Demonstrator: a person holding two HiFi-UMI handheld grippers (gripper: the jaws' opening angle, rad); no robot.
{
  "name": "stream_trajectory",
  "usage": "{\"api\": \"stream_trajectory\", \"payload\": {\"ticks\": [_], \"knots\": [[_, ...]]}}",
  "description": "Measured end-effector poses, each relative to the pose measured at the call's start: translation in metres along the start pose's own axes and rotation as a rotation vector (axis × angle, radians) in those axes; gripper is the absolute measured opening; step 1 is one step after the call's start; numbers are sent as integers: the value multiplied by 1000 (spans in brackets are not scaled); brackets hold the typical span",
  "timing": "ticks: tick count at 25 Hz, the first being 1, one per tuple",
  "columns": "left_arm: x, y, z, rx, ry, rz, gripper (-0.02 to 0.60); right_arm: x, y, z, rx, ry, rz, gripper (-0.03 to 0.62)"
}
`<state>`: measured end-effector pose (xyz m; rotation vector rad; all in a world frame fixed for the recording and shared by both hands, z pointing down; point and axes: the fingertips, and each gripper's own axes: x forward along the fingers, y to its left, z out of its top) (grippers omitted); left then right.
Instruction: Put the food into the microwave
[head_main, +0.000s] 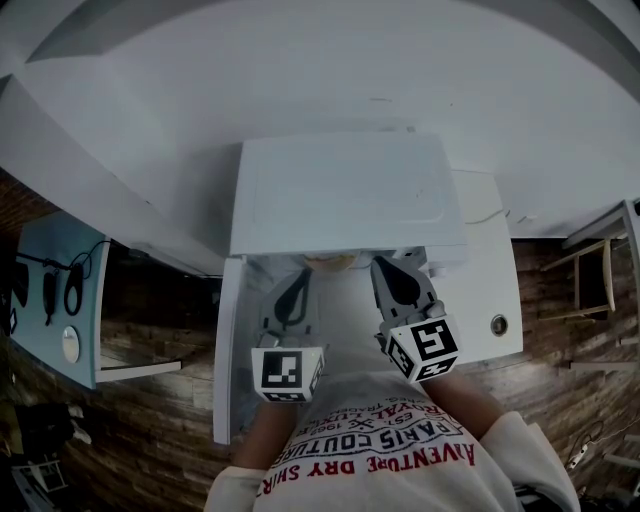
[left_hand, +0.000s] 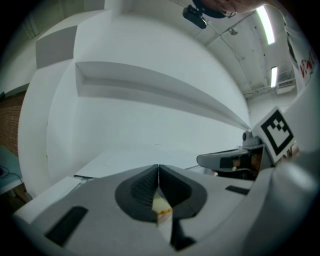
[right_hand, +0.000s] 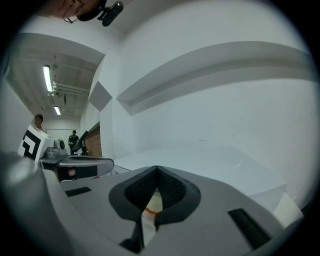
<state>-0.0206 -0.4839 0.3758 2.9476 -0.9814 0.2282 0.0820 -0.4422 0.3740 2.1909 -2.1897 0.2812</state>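
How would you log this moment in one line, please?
left gripper: shut | right gripper: shut | position: side by side, facing microwave

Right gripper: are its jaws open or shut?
Shut: the right gripper shows jaw tips meeting, no gap, in its own view.

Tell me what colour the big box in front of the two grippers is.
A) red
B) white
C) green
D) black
B, because in the head view the microwave shows a plain white top, with no red, green or black on it.
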Motion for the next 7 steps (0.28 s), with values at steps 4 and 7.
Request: {"api": "stream_trajectory", "payload": {"ticks": [4, 7], "knots": [[2, 0, -3, -9, 5, 0, 8, 1, -2, 0, -9, 0, -14, 12], [3, 1, -4, -14, 10, -2, 8, 3, -2, 0, -10, 0, -17, 12]]}}
